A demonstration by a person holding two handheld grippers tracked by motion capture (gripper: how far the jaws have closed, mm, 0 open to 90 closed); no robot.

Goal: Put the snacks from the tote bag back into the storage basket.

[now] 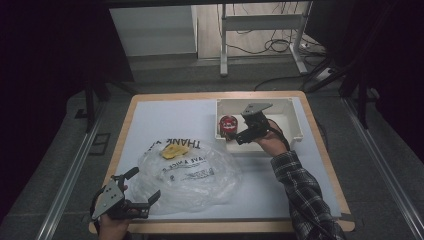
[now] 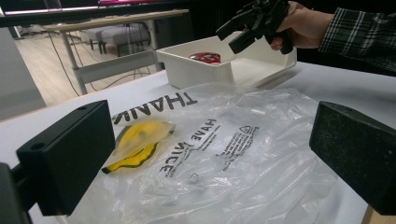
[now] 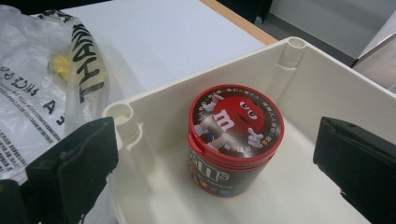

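Observation:
A clear plastic bag [image 1: 192,176] printed with black lettering lies crumpled on the white mat, and a flat yellow item [image 1: 174,150] shows at its far side. My left gripper [image 1: 145,184] is open at the bag's near-left edge, its jaws spread to either side of the bag [image 2: 233,154] and the yellow item [image 2: 137,142]. A white bin [image 1: 292,117] stands at the back right with a red-lidded candy can [image 1: 228,124] upright in its left end. My right gripper [image 1: 237,132] hovers open in the bin, pointed at the can [image 3: 233,135] without touching it.
The wooden table edge [image 1: 327,160] runs just right of the bin. Bare white mat [image 1: 170,117] lies behind the bag. Beyond the table are metal desk legs [image 1: 223,45] and floor cables [image 1: 277,45].

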